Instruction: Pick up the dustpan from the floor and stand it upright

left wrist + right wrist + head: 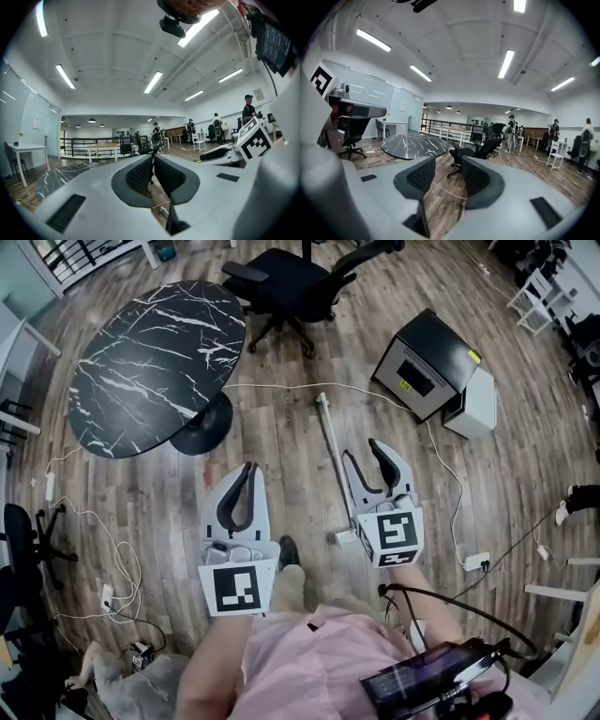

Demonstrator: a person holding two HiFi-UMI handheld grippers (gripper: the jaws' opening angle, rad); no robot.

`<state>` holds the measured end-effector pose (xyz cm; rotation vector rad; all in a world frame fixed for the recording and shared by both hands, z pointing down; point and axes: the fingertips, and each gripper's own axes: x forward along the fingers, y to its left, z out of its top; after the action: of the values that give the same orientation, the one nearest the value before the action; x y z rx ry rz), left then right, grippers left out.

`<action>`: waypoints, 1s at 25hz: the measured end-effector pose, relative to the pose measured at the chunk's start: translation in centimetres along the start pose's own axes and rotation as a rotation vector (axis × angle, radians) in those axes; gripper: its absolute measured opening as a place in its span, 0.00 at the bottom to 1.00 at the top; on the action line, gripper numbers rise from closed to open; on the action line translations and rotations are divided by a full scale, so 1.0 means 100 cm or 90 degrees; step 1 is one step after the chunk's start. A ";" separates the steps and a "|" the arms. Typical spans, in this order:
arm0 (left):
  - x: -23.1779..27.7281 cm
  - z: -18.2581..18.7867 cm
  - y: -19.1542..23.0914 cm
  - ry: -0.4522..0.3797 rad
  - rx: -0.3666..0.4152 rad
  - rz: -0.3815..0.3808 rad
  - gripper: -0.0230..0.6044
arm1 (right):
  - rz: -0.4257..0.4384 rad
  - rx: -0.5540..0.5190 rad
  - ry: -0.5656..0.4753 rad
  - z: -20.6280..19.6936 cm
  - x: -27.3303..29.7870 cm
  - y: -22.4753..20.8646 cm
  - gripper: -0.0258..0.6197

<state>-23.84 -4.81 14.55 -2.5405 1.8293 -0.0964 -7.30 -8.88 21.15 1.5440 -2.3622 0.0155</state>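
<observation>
Black box (427,362): yellow label (405,384) too small to read | left gripper (249,468): jaws together, empty | right gripper (364,448): jaws partly apart, empty | long-handled dustpan (330,446): flat on floor, just beside right gripper at its 9 o'clock

Open wood floor (281,442) is left on both sides of the dustpan handle (330,442) and ahead of it, crossed by a white cable (272,385), while passage is closed off by the black marble table (155,357) to the left, the office chair (291,282) ahead and the black cabinet (427,357) to the right.
</observation>
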 end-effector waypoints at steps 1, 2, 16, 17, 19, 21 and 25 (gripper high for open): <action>0.011 0.002 0.008 -0.002 0.001 -0.006 0.07 | -0.007 -0.003 -0.002 0.007 0.012 -0.002 0.32; 0.021 0.003 0.016 -0.004 0.003 -0.011 0.07 | -0.014 -0.005 -0.005 0.014 0.024 -0.005 0.32; 0.125 0.013 0.036 -0.014 0.023 -0.046 0.07 | -0.039 -0.009 -0.019 0.040 0.105 -0.057 0.31; 0.135 0.008 0.034 -0.007 0.026 -0.048 0.07 | -0.039 -0.007 -0.019 0.036 0.113 -0.063 0.31; 0.159 -0.002 0.030 0.007 0.029 -0.052 0.07 | -0.036 -0.001 -0.016 0.027 0.130 -0.077 0.31; 0.186 -0.010 0.026 0.016 0.027 -0.052 0.07 | -0.028 0.003 -0.010 0.017 0.151 -0.092 0.31; 0.232 -0.028 0.018 0.044 0.025 -0.057 0.07 | -0.014 0.015 0.013 0.000 0.188 -0.121 0.31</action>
<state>-18.38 -27.31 18.30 -2.6245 1.7164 -0.2202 -3.33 -30.71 24.27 1.5724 -2.3374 0.0554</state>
